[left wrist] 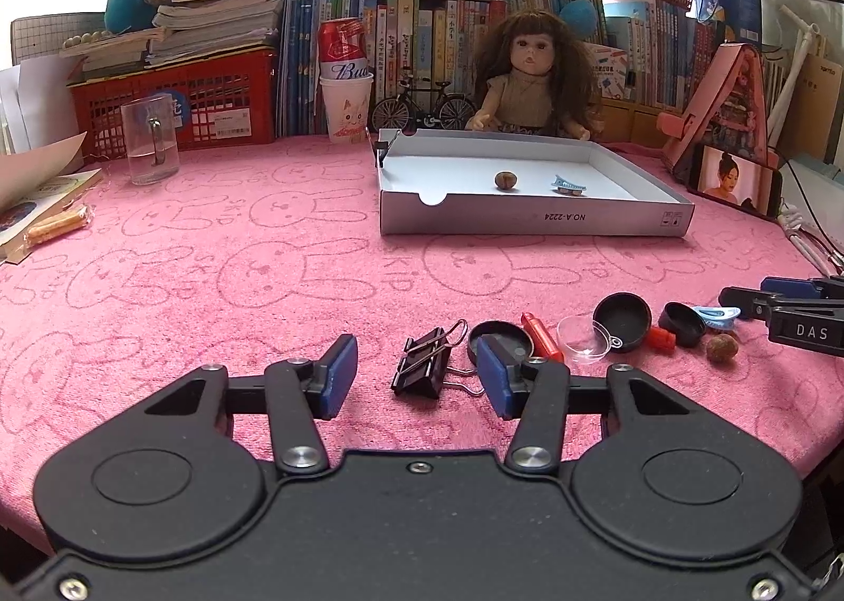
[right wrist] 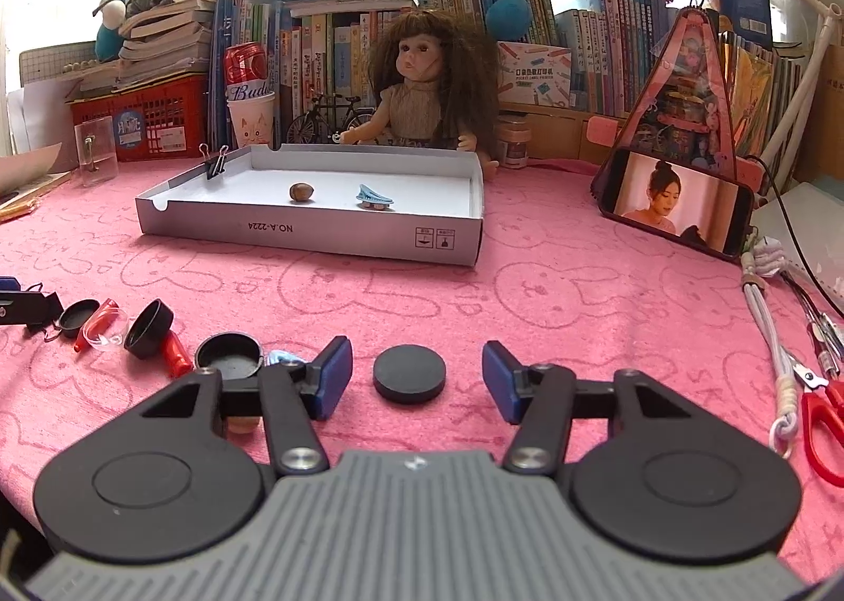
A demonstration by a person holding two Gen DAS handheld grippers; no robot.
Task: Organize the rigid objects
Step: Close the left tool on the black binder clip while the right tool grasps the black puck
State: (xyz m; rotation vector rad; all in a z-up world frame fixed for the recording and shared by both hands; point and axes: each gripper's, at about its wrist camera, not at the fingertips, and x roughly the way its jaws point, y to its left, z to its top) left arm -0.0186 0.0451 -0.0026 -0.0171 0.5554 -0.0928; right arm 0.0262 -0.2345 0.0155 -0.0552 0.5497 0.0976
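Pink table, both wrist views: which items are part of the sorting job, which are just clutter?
Job:
- white box holding a nut and blue clip
- binder clip between left tongs
- black disc between right tongs
- black caps, red tube

Lying about:
- doll
- phone
- scissors
- glass mug

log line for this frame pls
left hand-held gripper: open around binder clip | right hand-held gripper: open around black disc | box: nut, hair clip

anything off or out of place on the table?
Yes: a black binder clip is clamped upright on the white tray wall, not lying inside like the nut and blue hair clip.
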